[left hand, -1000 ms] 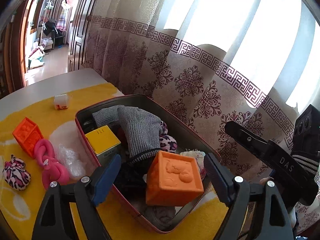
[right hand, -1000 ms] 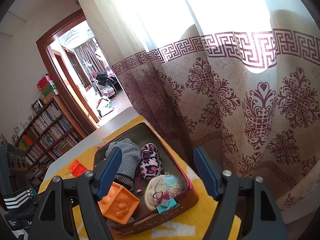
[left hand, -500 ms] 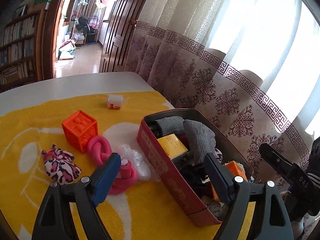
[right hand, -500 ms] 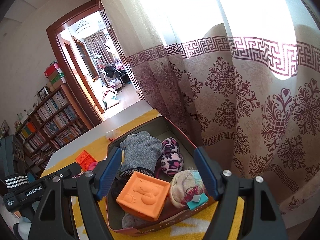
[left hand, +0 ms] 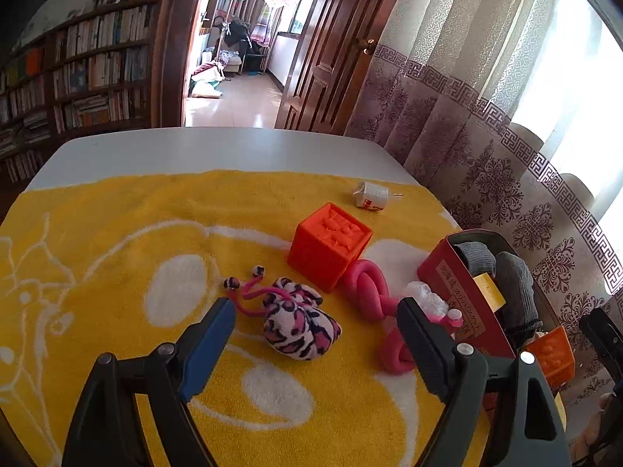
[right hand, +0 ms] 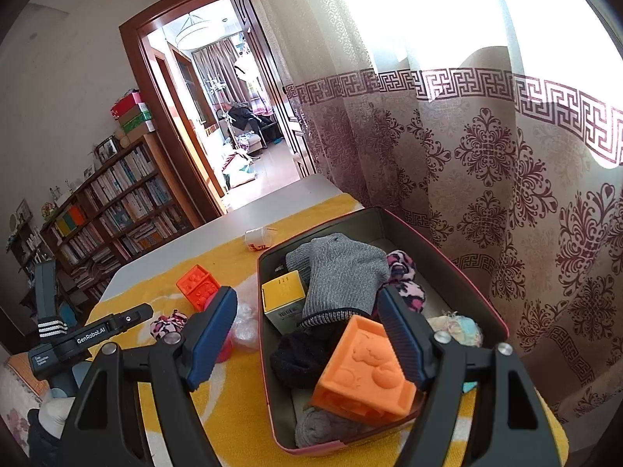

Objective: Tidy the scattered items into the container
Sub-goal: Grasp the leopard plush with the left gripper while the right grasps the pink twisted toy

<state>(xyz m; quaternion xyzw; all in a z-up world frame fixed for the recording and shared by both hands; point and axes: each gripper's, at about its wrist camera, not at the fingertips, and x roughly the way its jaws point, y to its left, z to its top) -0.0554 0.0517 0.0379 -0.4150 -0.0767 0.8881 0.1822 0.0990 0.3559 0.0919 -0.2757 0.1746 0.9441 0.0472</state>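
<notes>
My left gripper is open and empty, low over the yellow cloth, with a pink leopard-print pouch just ahead between its fingers. Behind the pouch stand a red-orange cube, a pink twisted toy and crumpled clear wrap. A small white bottle lies farther back. The red tin is at the right. My right gripper hangs open above the tin, which holds an orange cube, grey socks, a yellow box and another leopard-print piece.
The yellow cloth covers most of a white table. A patterned curtain hangs close behind the tin. Bookshelves and an open doorway lie beyond the table's far edge. The left gripper shows in the right wrist view.
My left gripper has swung left from over the tin to above the cloth, bringing the leopard-print pouch between its fingers. The right gripper has moved closer over the tin. Both stay open.
</notes>
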